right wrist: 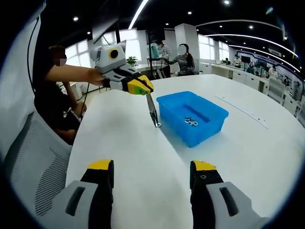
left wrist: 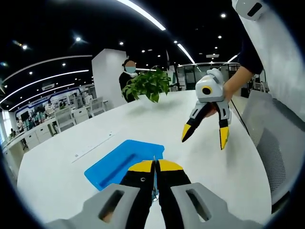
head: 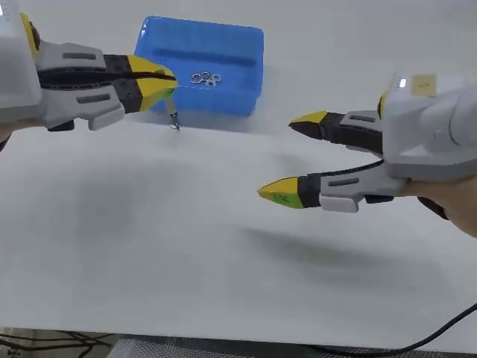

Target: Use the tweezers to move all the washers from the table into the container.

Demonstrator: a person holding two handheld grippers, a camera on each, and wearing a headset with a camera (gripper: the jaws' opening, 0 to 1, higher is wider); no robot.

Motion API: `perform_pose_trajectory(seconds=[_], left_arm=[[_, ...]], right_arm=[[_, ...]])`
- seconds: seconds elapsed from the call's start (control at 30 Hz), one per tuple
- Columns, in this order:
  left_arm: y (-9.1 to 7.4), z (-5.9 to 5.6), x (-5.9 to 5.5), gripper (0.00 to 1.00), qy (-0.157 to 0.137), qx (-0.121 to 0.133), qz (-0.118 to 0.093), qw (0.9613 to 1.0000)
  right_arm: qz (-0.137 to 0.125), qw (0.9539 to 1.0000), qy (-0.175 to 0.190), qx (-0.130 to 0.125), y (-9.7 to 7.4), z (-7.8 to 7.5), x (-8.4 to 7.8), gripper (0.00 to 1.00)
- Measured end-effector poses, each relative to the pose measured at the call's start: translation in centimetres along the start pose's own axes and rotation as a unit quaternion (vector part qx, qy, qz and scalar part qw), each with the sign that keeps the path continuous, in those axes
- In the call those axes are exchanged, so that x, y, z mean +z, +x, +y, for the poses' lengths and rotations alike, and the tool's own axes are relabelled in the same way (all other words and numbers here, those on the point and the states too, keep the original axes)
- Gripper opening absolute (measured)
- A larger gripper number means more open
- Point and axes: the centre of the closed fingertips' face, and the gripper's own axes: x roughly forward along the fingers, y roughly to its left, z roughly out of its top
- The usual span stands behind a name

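A blue container (head: 223,45) stands at the far side of the white table, with several washers (head: 205,78) inside. My left gripper (head: 173,83) is shut on the tweezers (head: 172,113), which point down to the table just in front of the container's left corner. Something small sits at the tweezer tips; I cannot tell whether it is a washer. My right gripper (head: 279,158) hovers open and empty to the right. The right gripper view has the container (right wrist: 209,125), washers (right wrist: 190,120), tweezers (right wrist: 152,112) and left gripper (right wrist: 145,88). The left gripper view has the tweezers (left wrist: 154,177) and the container (left wrist: 119,164).
The table's front edge (head: 223,339) runs along the bottom of the head view, with a black cable (head: 440,328) at the lower right. A mesh chair (right wrist: 24,167) stands beside the table. A potted plant (left wrist: 148,86) sits at the far end, with people behind it.
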Motion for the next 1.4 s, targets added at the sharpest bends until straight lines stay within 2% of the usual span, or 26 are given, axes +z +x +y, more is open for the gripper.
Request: perform_pose_trajectory(seconds=[0.2, 0.6, 0.67, 0.93, 1.0, 1.2, 1.4], left_arm=[[-0.2, 0.3, -0.4, 0.05, 0.012, -0.004, 0.006, 0.9999], [-0.5, 0.4, -1.0, 0.05, 0.008, 0.003, 0.002, 1.0000], [-0.2, -0.3, -0.5, 0.05, 0.011, 0.002, 0.002, 0.9999], [-0.3, -0.2, -0.2, 0.05, 0.013, 0.004, -0.002, 0.9999], [-0.4, -0.1, -0.4, 0.05, 0.016, 0.005, 0.002, 0.9998], [-0.6, 0.0, -0.7, 0.05, 0.011, 0.005, 0.005, 0.9999], [-0.6, 0.4, -0.8, 0.05, -0.008, -0.003, 0.006, 0.9999]], right_arm=[[-0.003, 1.0000, 0.003, 0.003, 0.2, 0.1, 0.2, 0.65], [-0.010, 0.9998, 0.013, 0.011, 0.7, 0.9, 0.3, 0.65], [-0.009, 0.9998, 0.011, 0.012, 0.7, 0.9, 0.3, 0.65], [-0.014, 0.9998, 0.008, 0.013, 0.7, 1.2, 0.7, 0.65], [-0.014, 0.9997, 0.010, 0.014, 0.8, 1.3, 0.6, 0.65], [-0.014, 0.9997, 0.012, 0.016, 0.8, 1.5, 0.5, 0.65], [-0.014, 0.9997, 0.016, 0.014, 0.9, 1.4, 0.4, 0.64]])
